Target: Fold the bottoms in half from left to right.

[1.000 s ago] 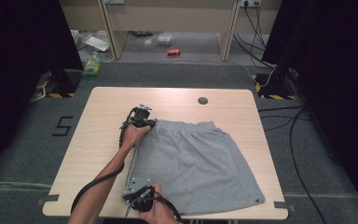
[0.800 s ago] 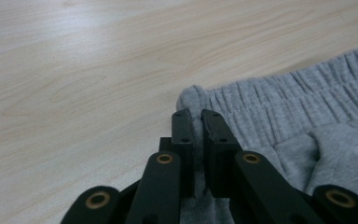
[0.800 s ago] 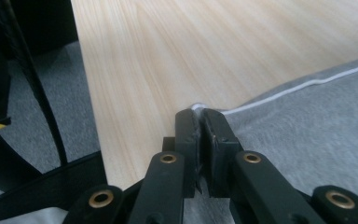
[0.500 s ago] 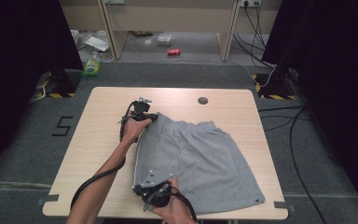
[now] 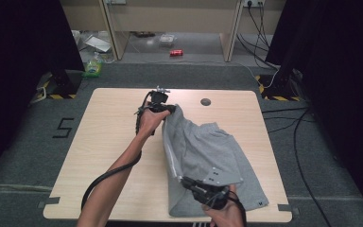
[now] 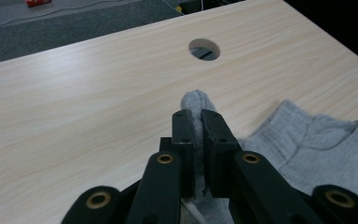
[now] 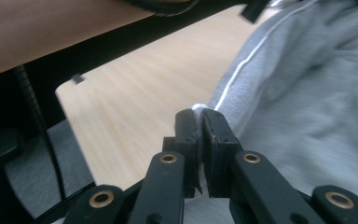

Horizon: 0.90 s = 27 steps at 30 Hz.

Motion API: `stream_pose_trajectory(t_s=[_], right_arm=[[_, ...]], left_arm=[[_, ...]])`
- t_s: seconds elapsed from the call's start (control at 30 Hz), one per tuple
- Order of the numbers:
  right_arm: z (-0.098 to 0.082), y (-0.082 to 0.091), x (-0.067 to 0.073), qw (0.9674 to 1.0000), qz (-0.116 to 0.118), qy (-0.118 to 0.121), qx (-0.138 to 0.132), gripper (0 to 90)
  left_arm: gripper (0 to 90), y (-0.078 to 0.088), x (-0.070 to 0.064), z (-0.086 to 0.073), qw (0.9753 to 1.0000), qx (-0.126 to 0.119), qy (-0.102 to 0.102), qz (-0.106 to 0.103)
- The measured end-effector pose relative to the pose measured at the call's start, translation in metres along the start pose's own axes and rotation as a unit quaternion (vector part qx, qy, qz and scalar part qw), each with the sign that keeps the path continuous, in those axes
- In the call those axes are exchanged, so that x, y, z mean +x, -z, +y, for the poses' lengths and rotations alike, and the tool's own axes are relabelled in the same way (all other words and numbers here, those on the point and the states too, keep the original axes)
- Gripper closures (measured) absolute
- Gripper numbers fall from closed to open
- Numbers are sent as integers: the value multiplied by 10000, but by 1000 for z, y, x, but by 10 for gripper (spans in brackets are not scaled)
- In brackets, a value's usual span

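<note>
Grey shorts [image 5: 208, 156] with a white side stripe lie on the wooden table [image 5: 113, 142], their left edge lifted and folding over to the right. My left gripper [image 5: 170, 109] is shut on the far corner of that edge; in the left gripper view a fold of grey cloth [image 6: 196, 105] sticks out between the black jaws. My right gripper [image 5: 189, 182] is shut on the near corner of the same edge, and in the right gripper view the cloth [image 7: 198, 108] is pinched beside the white stripe [image 7: 242, 70].
A round cable hole [image 5: 205, 101] sits in the table's far side, also visible in the left gripper view [image 6: 204, 49]. A cable [image 5: 108, 177] trails from the left gripper along the forearm. Bare wood lies left of the shorts. Clutter and a red can [image 5: 176, 52] lie on the floor beyond.
Both grippers have risen and moved right, carrying the shorts' left edge up and over the rest of the cloth. The right hand travelled farther than the left.
</note>
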State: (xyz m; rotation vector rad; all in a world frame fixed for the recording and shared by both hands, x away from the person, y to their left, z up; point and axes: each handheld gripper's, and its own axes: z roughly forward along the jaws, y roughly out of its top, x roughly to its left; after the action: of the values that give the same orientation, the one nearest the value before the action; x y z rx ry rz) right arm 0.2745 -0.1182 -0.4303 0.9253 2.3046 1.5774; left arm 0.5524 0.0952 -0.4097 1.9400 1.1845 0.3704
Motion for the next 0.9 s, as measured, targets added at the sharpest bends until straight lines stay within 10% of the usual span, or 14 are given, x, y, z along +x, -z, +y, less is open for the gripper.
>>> stream_pose_trajectory(t_s=[0.47, 0.9], right_arm=[[-38, 75, -37, 9948, -776, -554, -357, 858], [-62, 114, -49, 9876, -1180, -855, -588, 858]], left_arm=[[840, -37, -75, 25, 9990, 51, -180, -402], [838, -68, -106, 28, 9979, 134, -43, -636]])
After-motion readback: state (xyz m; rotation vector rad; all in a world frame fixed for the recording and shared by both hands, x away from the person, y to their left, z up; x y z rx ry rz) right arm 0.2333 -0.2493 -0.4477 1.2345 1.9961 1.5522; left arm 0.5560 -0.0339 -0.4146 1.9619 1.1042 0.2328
